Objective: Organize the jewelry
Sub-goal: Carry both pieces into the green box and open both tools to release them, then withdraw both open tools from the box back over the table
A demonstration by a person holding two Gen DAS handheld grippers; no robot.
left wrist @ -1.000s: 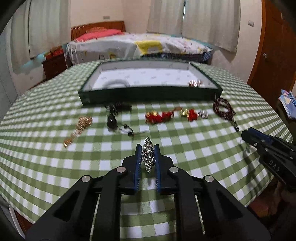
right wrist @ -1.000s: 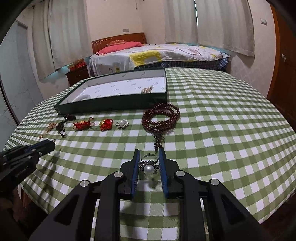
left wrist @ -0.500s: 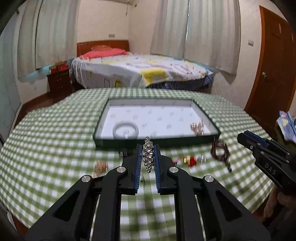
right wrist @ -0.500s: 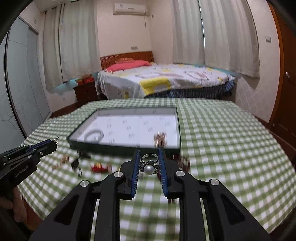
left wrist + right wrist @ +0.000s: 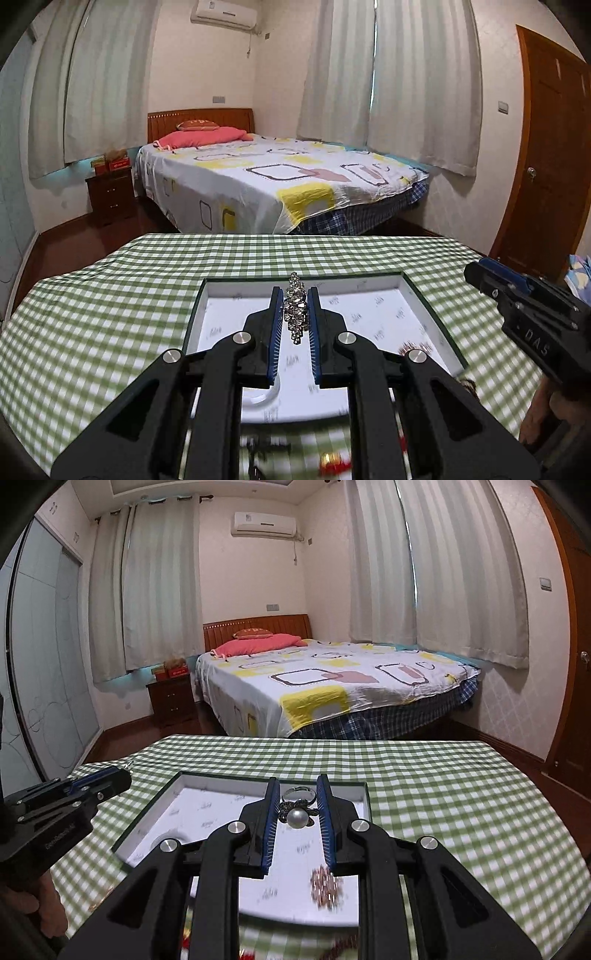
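Left wrist view: left claw (image 5: 294, 325) was clamped on a rhinestone brooch (image 5: 295, 310), held upright between the blue pads above the box (image 5: 432, 314). Box sat on the desk (image 5: 92, 314) with green check cloth; white lining, dark rim. In the box: a white bangle (image 5: 269, 395), partly hidden by the claw, and a small copper-coloured piece (image 5: 413, 347) near the right wall. Blurred red and gold bits (image 5: 332, 461) lay on the cloth in front of the box. Right claw (image 5: 480, 273) showed at the right edge, over the box's right side. Bed (image 5: 277, 184) behind.

Right wrist view: right claw (image 5: 297, 816) was closed on a pearl ring (image 5: 298, 814), pearl facing the camera, band at the back, over the box (image 5: 147, 823). Copper piece (image 5: 325, 886) blurred inside, below the right pad. Left claw (image 5: 118, 775) came in from the left over the box's left corner, a bit of the brooch poking from its tip. A hand (image 5: 40, 912) was under it.
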